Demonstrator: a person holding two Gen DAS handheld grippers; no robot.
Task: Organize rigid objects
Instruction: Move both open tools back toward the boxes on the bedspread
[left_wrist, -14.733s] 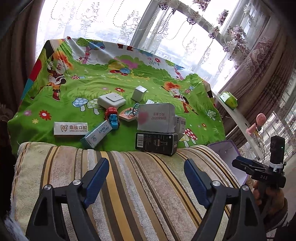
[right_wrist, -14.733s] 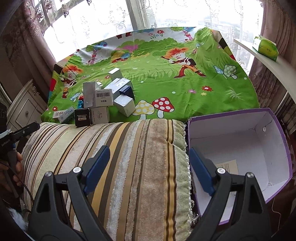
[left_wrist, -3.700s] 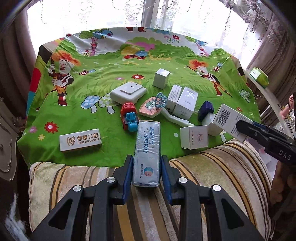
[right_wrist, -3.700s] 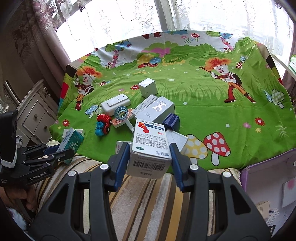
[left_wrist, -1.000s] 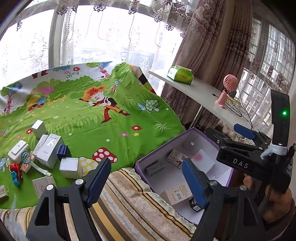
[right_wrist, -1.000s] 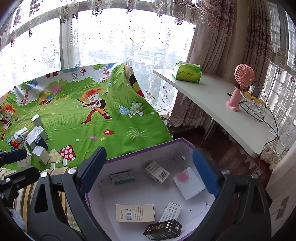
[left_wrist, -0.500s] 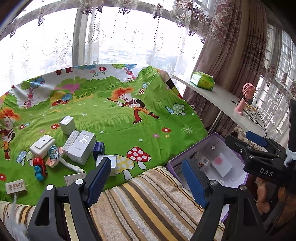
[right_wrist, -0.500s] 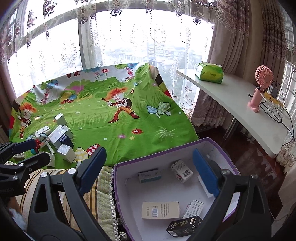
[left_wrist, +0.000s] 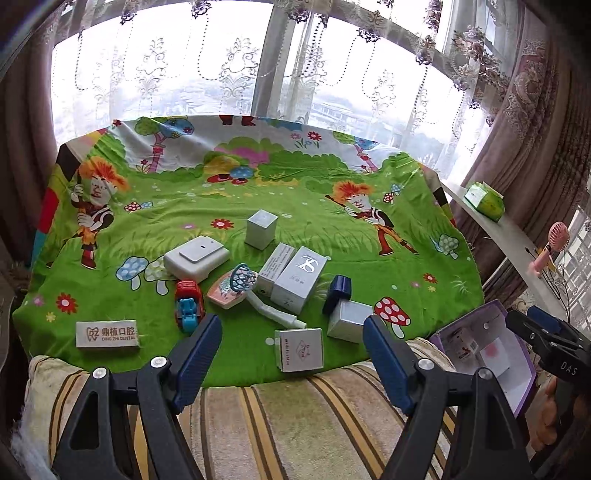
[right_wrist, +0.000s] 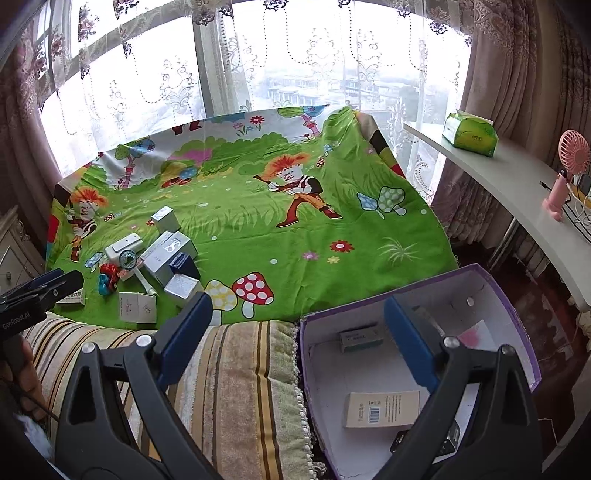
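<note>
Both grippers have swung away from the purple box toward the cartoon sheet. The left gripper and the right gripper gape empty above the striped cushion.

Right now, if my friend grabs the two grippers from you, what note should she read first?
Left hand-held gripper: open, holding nothing.
Right hand-held gripper: open, holding nothing.
Purple box: on the floor at the green cloth's right edge, already holding several small cartons.
Left on the cloth: dental box, toy car, white device, silver boxes, blue cap, white carton.
Next: probably the white carton, the one nearest the left gripper.
</note>
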